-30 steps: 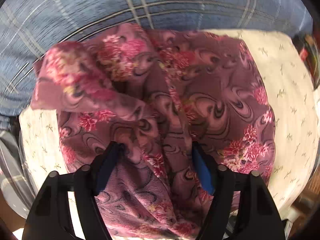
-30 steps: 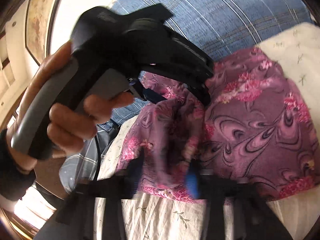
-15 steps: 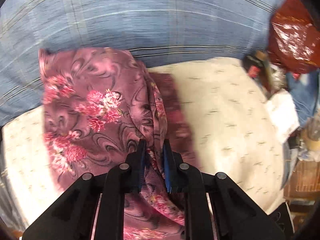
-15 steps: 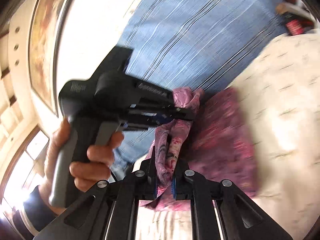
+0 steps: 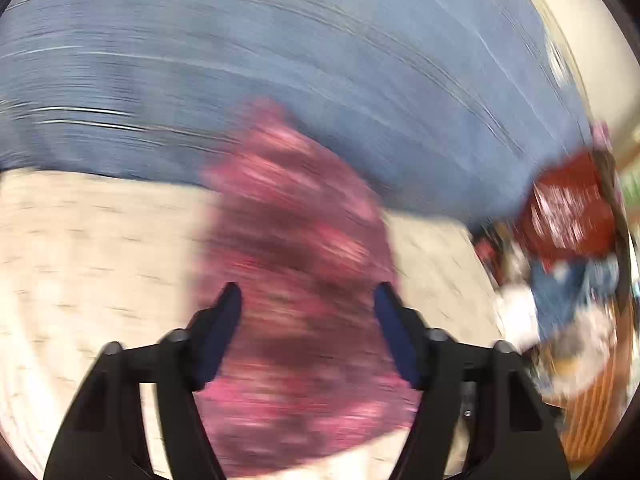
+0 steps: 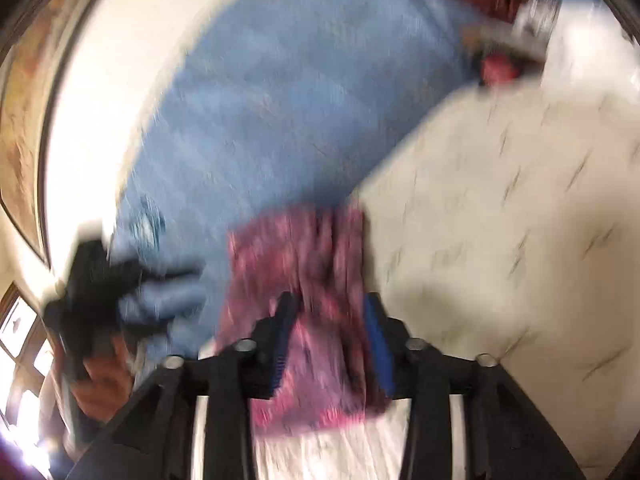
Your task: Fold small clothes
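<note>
Release after a fold. The left gripper [image 5: 308, 300], angled steeply downward, has just spread its jaws above the purple floral cloth [image 5: 296, 264], which lies on the cream sheet [image 5: 92, 248]. The right gripper [image 6: 330, 308], nearly level, has likewise just parted, cloth loose between its pads. Next, judged: regrasp an edge for another fold.

We see blue striped bedspread [image 5: 320, 80], cream printed sheet [image 6: 500, 220] w/ red bag [image 5: 568, 204] & blurred clutter nearby.
</note>
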`<act>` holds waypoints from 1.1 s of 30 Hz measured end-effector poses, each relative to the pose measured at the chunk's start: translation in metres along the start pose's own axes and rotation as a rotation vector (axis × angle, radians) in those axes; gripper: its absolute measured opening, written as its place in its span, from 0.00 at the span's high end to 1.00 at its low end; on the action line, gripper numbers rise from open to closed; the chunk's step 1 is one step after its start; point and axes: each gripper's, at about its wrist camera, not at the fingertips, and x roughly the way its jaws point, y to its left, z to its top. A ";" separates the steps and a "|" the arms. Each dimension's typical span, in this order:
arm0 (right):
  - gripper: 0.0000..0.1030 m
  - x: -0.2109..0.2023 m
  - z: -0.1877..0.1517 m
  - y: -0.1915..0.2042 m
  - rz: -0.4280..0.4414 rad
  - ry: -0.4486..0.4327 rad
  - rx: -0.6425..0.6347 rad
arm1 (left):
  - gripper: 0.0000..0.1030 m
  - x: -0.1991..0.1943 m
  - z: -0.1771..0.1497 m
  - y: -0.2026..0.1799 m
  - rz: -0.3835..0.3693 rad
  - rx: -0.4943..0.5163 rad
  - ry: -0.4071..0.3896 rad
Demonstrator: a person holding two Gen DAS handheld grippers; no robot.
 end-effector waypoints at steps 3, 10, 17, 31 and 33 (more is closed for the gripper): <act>0.37 0.021 0.024 0.024 0.066 0.023 -0.059 | 0.32 0.005 -0.006 0.046 0.048 -0.041 0.039; 0.35 0.160 0.061 0.053 -0.044 0.369 -0.172 | 0.33 0.048 -0.001 0.086 -0.104 -0.183 0.137; 0.91 0.195 0.064 0.067 -0.021 0.395 -0.260 | 0.32 0.073 0.005 0.070 -0.132 -0.121 0.128; 0.66 0.122 0.044 0.065 0.066 0.421 -0.322 | 0.32 0.031 -0.059 0.028 -0.013 0.061 0.046; 0.70 0.116 0.022 0.060 0.041 0.447 -0.414 | 0.31 0.040 -0.084 0.020 0.049 0.111 0.057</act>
